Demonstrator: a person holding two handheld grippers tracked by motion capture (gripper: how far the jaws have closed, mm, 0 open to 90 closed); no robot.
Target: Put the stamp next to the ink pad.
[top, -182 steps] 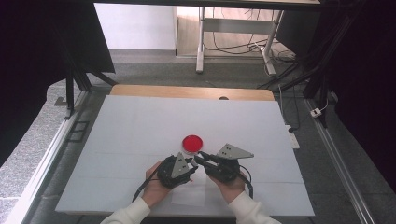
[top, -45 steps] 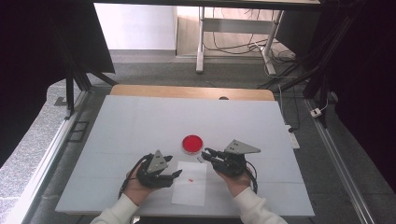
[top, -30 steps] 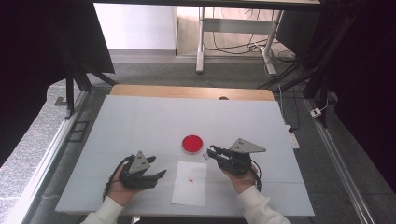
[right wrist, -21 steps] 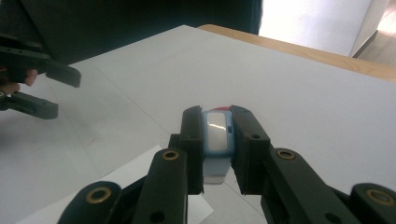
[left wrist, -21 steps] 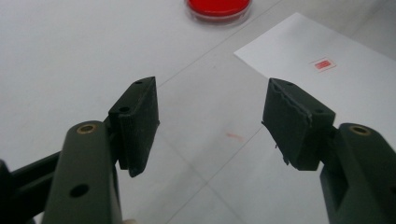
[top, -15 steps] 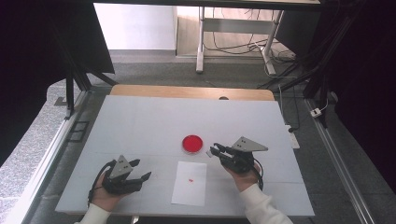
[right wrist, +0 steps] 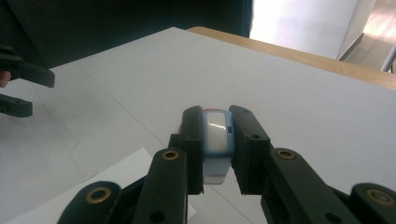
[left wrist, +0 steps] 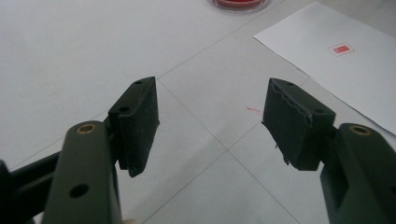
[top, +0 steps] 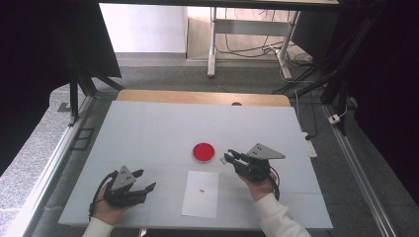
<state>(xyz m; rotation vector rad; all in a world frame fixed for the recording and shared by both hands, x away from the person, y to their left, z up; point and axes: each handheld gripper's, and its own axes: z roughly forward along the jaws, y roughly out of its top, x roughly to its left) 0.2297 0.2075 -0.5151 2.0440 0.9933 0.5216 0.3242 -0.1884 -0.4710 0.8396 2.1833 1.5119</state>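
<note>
Two grippers work over the white table [top: 148, 128], one to each side of the paper [top: 201, 193] that lies flat near the table's front edge. On the paper, near its middle, sits a small red stamp mark [top: 202, 190], which in the left gripper view reads as a little red rectangle [left wrist: 342, 48]. The right gripper [top: 230, 157] hangs just right of the paper's far end, held in the person's right hand [top: 261, 186], and its jaws are clamped on a small stamp [right wrist: 216, 132] with a light blue body and a pale glossy top; in the high view the stamp [top: 225, 159] shows as a pale bit at the jaw tips, just off the paper's far right corner. The red pad [top: 203, 152], a round dish, rests beyond the paper's far edge, close to the stamp but apart from it. The left gripper [top: 144, 180] lies well to the left of the paper, low over the table in the left hand [top: 106, 210], its tips turned toward the paper. Its jaws stand apart with nothing between them, and bare table shows through the gap [left wrist: 210, 116]. In that view the paper's corner lies to the upper right and the pad [left wrist: 239, 3] shows at the top edge.
</note>
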